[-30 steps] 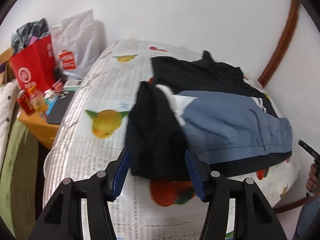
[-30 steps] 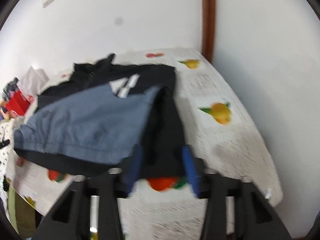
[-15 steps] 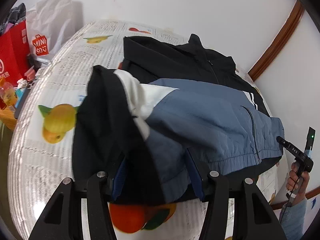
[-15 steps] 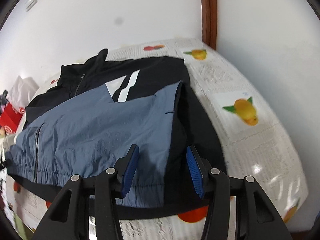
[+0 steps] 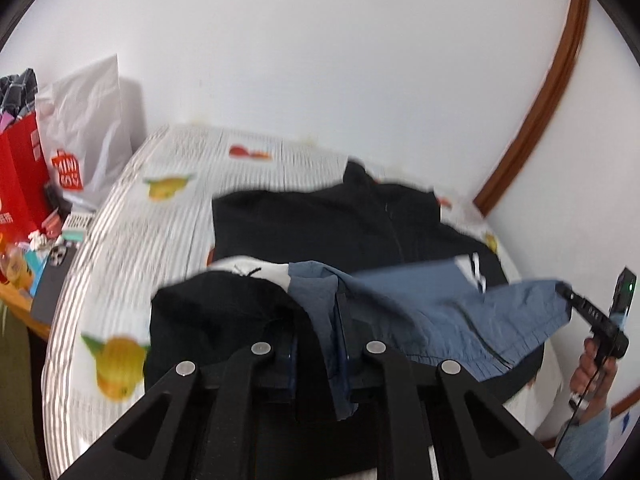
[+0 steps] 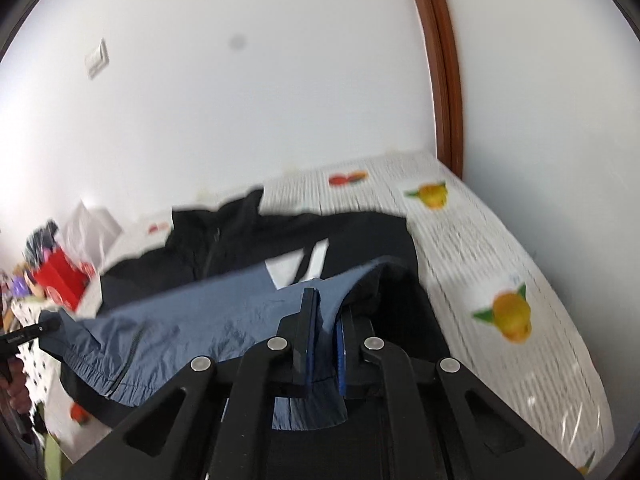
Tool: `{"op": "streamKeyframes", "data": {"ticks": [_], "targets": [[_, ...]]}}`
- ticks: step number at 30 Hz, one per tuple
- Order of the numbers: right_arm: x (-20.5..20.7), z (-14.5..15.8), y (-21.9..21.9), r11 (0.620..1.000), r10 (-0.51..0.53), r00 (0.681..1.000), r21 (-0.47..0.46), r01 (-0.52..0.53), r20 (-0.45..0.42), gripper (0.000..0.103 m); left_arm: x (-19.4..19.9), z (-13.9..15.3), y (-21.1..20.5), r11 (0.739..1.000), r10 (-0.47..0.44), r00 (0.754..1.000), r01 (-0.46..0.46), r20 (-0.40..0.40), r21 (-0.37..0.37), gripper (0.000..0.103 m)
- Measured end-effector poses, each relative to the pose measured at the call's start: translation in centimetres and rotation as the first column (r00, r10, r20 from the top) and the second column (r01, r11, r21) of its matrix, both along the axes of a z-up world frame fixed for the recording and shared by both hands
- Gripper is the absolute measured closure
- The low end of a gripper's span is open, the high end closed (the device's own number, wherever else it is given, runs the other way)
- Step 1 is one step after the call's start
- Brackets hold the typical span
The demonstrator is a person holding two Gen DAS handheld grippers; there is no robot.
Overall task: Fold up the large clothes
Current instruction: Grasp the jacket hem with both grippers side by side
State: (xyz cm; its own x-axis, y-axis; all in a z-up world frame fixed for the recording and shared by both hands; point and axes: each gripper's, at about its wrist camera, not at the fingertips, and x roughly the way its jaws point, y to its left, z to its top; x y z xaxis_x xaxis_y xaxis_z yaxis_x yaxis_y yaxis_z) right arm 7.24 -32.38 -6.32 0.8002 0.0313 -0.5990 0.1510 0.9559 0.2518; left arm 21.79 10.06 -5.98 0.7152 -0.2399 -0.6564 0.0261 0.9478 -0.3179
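The jacket (image 5: pixel 360 232), black at the shoulders and collar with a slate-blue lower body and white stripes, lies spread across the fruit-print bedspread (image 5: pixel 160 216) of a bed, collar toward the far wall, its near hem raised off the bed. It looks like thin, crinkly shell cloth: light, limp and likely a little slick, so it should sag between two holds and slide over itself. The elastic hem is the thickest, surest place to pinch, one corner per side. The left gripper (image 5: pixel 320 344) is closing on a bunch of black and blue fabric at the hem's left end; the right gripper (image 6: pixel 326 332) is closing on the blue hem at the right end, cloth between the pads in both views. A second ago both grippers stood spread short of the flat-lying hem; since then they have come over it, narrowed onto it and begun lifting it, and the blue panel now hangs slack between them.
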Motion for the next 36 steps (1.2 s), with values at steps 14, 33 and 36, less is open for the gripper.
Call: {"op": "streamKeyframes", "data": {"ticks": [14,33,36], "targets": [[9.1,-4.7,-1.8,0.998,-0.056,0.996,0.020,0.058,-0.075,0.095,8.5,-4.6,0.6,0.995,0.072,0.994,-0.067,-0.082,0.068,0.088],[11.4,-6.2,-1.9,1.000,-0.028,0.974,-0.017,0.025,-0.223,0.079,12.3,-7.7,-0.2,0.999,0.009,0.987,-0.001,-0.159,0.052,0.066],[9.6,-4.1,-0.7,0.999,0.001,0.984,-0.053,-0.010,-0.176,0.067,10.9,-6.1,-0.1,1.000,-0.020,0.993,0.021,-0.117,0.006,0.053]]}}
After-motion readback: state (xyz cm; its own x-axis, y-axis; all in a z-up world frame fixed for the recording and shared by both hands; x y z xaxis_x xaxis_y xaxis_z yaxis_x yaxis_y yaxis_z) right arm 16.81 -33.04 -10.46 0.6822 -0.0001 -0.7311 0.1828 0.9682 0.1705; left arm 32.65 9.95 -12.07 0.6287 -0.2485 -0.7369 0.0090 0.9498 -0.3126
